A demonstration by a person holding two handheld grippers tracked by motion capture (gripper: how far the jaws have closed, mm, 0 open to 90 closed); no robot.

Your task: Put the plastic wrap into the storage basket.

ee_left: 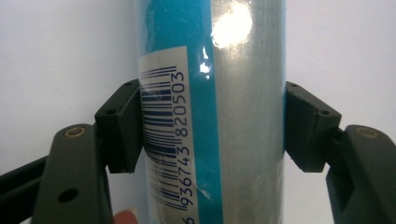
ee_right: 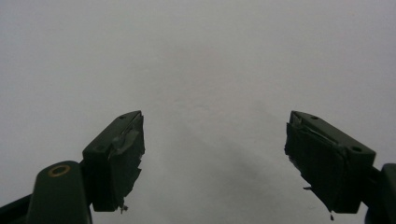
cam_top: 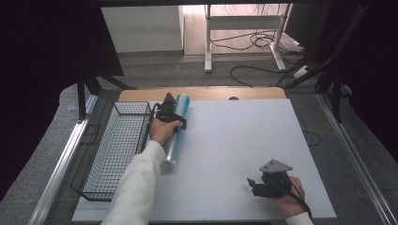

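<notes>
Desk (cam_top: 244, 154) white, wire basket (cam_top: 115, 150) hugging its left edge. Blue-and-silver tube (cam_top: 177, 129) lies flat just right of basket, long axis running far edge to near edge. We see left gripper (ee_left: 212, 126) straddling tube crosswise, both pads touching its sides, so clamped on it. Right gripper (ee_right: 215, 154) sits at near right corner, well apart from tube, jaws spread wide over bare desk. Barcode label (ee_left: 166, 140) readable: 936743 820503; no brand we can make out.
</notes>
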